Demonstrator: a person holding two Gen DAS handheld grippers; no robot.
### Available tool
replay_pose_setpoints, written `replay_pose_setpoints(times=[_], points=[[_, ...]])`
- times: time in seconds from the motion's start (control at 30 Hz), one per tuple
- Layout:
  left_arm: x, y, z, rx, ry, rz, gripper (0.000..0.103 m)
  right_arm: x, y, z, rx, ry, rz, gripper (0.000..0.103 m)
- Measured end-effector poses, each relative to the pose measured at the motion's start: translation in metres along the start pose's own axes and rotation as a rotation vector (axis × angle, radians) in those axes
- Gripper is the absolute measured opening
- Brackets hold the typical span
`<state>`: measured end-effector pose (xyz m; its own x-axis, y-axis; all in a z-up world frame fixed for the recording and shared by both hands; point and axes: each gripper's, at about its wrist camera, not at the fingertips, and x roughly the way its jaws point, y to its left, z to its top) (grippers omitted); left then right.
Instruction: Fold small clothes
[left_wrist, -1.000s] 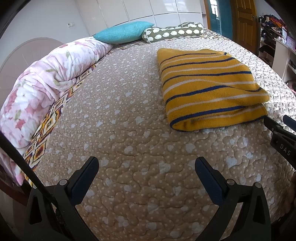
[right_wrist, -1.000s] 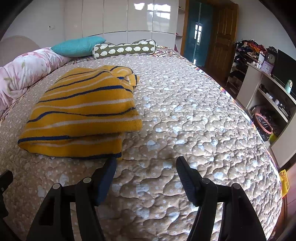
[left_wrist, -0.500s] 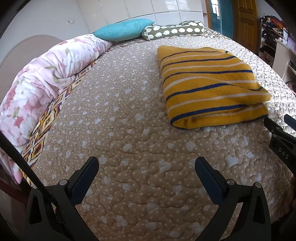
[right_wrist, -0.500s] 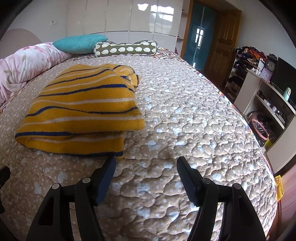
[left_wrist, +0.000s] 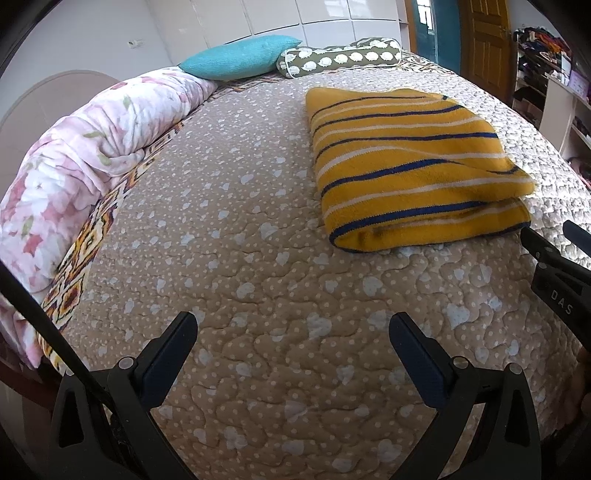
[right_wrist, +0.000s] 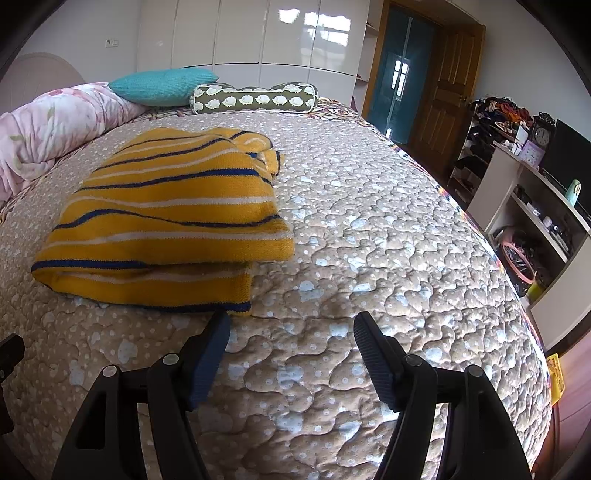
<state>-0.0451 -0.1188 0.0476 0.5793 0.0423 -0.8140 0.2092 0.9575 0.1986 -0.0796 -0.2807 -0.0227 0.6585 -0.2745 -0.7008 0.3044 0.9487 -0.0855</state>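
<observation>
**Folded Jumper Just Ahead of the Right Gripper**

Lying flat on the tan quilted bed cover with pale dots (left_wrist: 229, 236): a soft yellow knitted jumper with dark blue and white stripes (left_wrist: 410, 166), already folded into a thick, tidy block; two layers easy to see along the near edge; a small bunched bit at the far right corner in the right wrist view (right_wrist: 258, 151).

Right gripper (right_wrist: 291, 332): black, jaws wide apart, nothing between them; left fingertip (right_wrist: 218, 325) just short of the jumper's near right corner, maybe touching the hem, hard to tell; the rest of the jumper (right_wrist: 166, 221) ahead and off to the left.

Left gripper (left_wrist: 291, 332): black, jaws also wide apart, holding nothing; only bare bed cover between the fingers; jumper well ahead and over to the right, clearly apart.

So: right gripper much nearer than left; long side of the jumper running away from both, toward the blue-green pillow (left_wrist: 240, 57) and the long green roll pillow with white hedgehogs (left_wrist: 340, 59); stripes running across, side to side.

Probably near the end of the folding; maybe one more fold, near edge lifted and laid toward the far edge; for that, a short reach for the right, a longer reach right and forward for the left.

Pink flowery rolled blanket (left_wrist: 85, 162) along the left edge, well away from the jumper.
</observation>
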Motion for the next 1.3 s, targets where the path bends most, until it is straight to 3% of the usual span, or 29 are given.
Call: replay_pose_setpoints(times=[1.3], points=[[0.004,-0.004,-0.003,0.012,0.008,0.009,0.103,-0.009,0.014,-0.002,-0.023,-0.036,0.017,0.075]])
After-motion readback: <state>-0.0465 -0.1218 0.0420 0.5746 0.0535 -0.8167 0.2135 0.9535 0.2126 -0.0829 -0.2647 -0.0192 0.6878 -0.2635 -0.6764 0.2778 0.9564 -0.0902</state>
